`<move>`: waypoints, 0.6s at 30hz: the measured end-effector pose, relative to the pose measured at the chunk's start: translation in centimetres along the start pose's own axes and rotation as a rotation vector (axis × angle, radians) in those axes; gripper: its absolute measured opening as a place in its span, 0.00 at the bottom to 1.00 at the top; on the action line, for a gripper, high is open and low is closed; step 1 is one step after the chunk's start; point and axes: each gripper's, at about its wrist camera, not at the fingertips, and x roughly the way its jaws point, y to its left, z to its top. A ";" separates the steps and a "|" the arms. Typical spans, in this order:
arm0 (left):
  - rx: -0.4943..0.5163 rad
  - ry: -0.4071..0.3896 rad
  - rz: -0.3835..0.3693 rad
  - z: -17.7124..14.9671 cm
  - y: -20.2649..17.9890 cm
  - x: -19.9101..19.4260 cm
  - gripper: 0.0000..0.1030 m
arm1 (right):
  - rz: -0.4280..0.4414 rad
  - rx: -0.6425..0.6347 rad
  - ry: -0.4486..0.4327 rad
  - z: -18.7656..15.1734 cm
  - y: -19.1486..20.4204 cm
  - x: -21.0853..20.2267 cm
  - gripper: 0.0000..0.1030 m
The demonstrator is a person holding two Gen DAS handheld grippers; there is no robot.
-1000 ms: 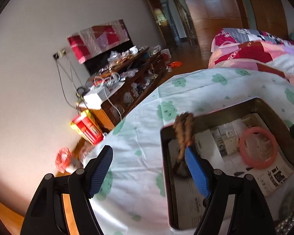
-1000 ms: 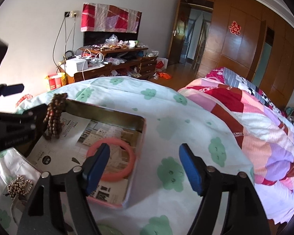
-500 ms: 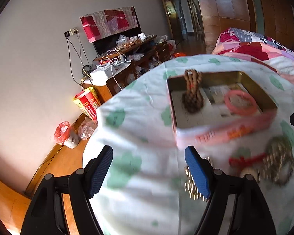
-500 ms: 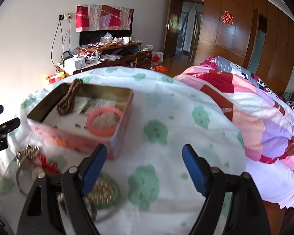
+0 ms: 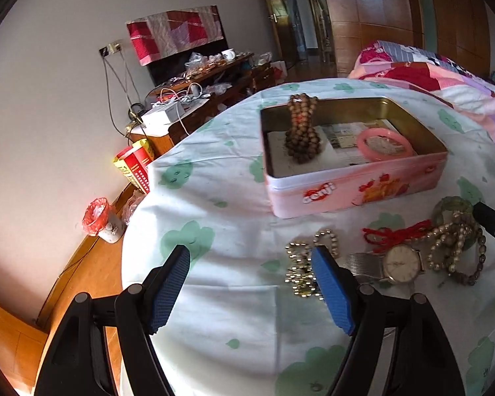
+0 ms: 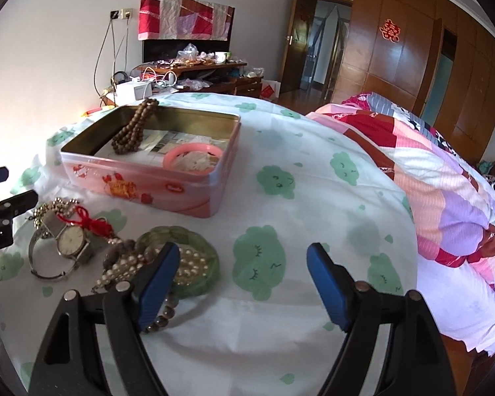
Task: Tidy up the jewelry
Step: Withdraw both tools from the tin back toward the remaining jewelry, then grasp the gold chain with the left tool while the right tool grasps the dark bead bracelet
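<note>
Tin (image 6: 142, 188): pink, lid off, far on the bedsheet (image 6: 313, 198); holds wooden bead string (image 6: 132, 132) draped over its far rim and pink bangle (image 6: 193, 158).
Stowed: two pieces, by my count.
Left over: wristwatch (image 5: 401, 262), red cord (image 5: 392, 236), pearl strand (image 6: 181, 264), green bangle (image 6: 194, 241), gold chain (image 5: 300, 270), all near, in front of the tin.
My left gripper (image 5: 250, 290): jaws wide, empty.
My right gripper (image 6: 244, 283): likewise.
</note>
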 end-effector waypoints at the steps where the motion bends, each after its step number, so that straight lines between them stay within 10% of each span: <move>1: 0.004 0.004 -0.007 -0.1 -0.3 0.1 0.74 | -0.002 -0.002 -0.001 -0.1 0.0 0.0 0.79; 9: -0.007 0.037 -0.031 -0.7 -0.2 1.4 0.73 | -0.007 0.024 0.003 -0.8 -1.1 -0.1 0.79; 12: -0.022 0.052 -0.068 -0.9 0.1 1.8 0.38 | -0.001 0.028 -0.004 -1.0 -1.4 -0.3 0.79; 18: -0.023 0.059 -0.115 -1.1 -0.1 1.9 0.04 | 0.053 0.015 -0.019 -0.9 -0.5 -0.6 0.70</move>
